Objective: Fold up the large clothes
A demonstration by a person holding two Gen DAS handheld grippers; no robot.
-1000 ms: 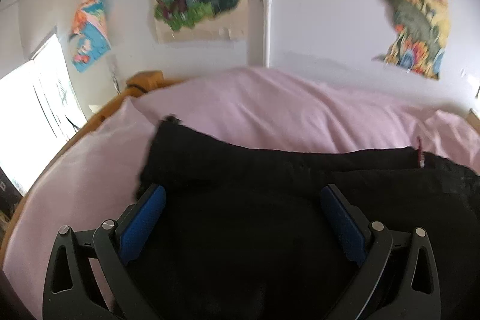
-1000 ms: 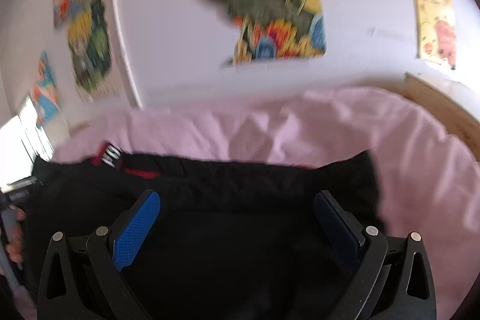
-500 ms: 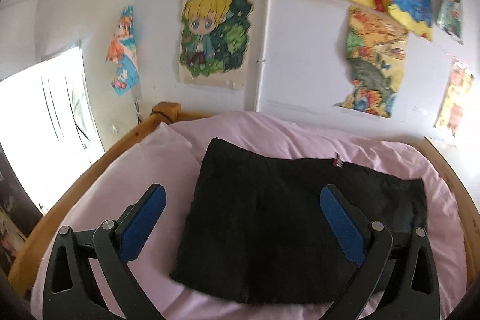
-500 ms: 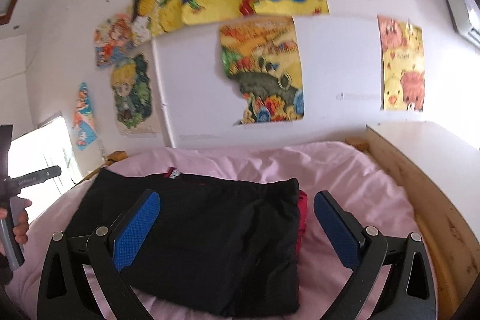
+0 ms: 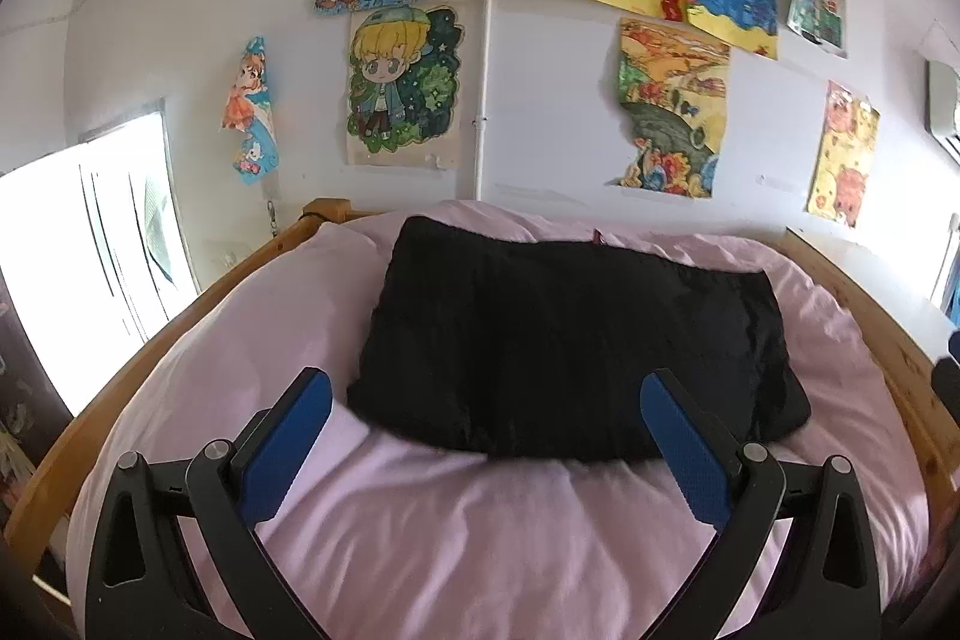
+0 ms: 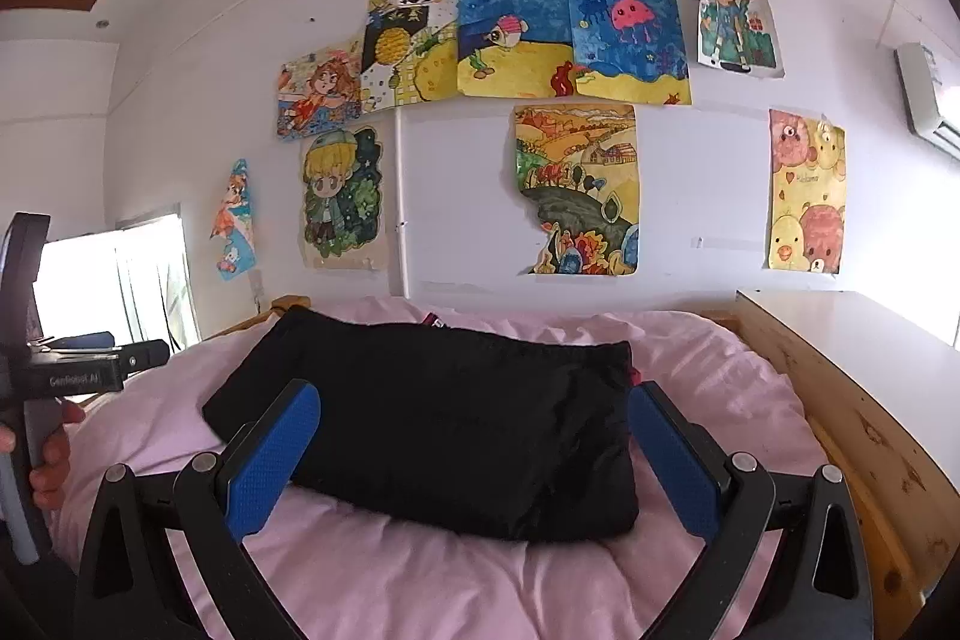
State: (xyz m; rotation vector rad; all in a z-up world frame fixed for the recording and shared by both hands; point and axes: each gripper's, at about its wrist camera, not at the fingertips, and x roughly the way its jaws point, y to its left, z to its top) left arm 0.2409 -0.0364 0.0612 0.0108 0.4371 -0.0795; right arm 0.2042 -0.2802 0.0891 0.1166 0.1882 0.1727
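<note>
You have a plain black garment (image 5: pixel 570 346) on a pale pink sheet (image 5: pixel 480 532), with a small tag (image 6: pixel 433 321) at its far edge that looks red and white. Your gripper pads (image 6: pixel 270 466) are dotted blue on black arms. The bed frame (image 6: pixel 864 424) is knotty honey-coloured wood; bright drawings (image 6: pixel 573 31) cover the white wall.

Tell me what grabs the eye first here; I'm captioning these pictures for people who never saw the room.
A folded black garment lies in the middle of the pink bedding, dark against pale. Above it, bright children's drawings are spread across the white wall. In the foreground, each open hand-held gripper, left and right, frames the garment with blue pads, touching nothing.
</note>
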